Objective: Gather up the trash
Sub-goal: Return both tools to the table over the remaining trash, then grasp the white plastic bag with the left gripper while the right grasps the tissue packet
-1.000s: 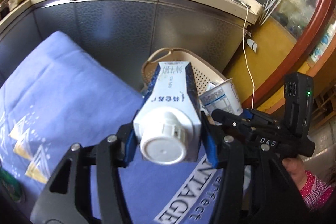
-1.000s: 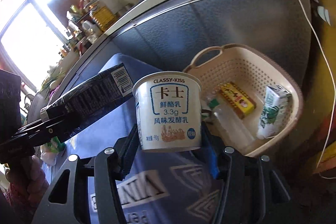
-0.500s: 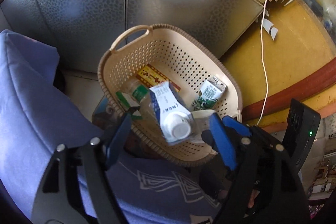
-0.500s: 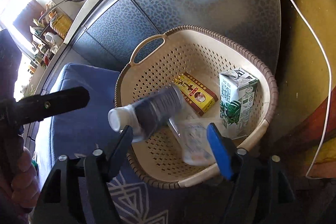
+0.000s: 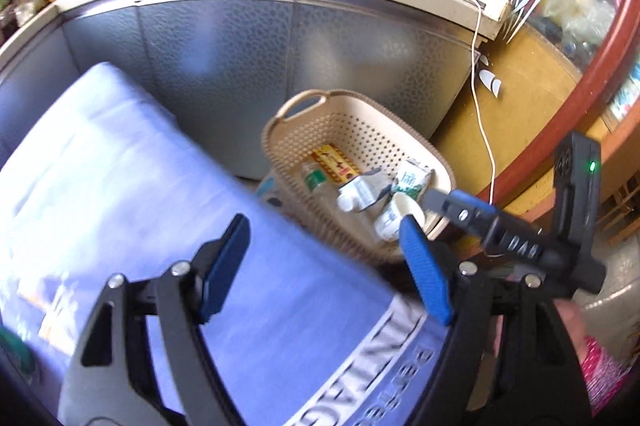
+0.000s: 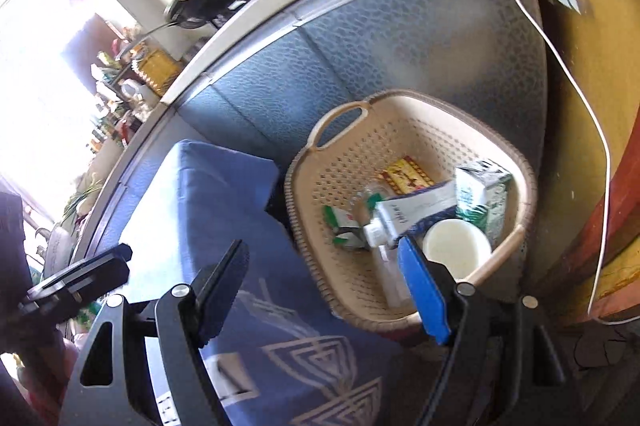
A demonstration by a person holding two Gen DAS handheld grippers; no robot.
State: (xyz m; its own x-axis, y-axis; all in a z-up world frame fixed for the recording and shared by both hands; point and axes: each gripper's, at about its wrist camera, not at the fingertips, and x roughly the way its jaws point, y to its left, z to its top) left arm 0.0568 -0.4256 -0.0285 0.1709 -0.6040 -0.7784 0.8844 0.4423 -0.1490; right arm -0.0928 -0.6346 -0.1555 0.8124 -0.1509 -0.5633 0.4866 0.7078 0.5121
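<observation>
Both items I was carrying a second ago, the blue milk carton (image 6: 416, 212) and the yogurt cup (image 6: 456, 246), are now lying inside the beige basket (image 6: 344, 118), touching each other among a green carton (image 6: 484, 198), a clear bottle (image 5: 316, 182) and a yellow packet (image 6: 406, 174). I am holding the left tool (image 5: 324, 266) and right tool (image 6: 324, 290) spread wide, gripping nothing, above the blue-covered tabletop (image 5: 120, 186).

"das" on the right gripper (image 5: 516, 246); blue cloth (image 5: 120, 186) reads "ntag".
</observation>
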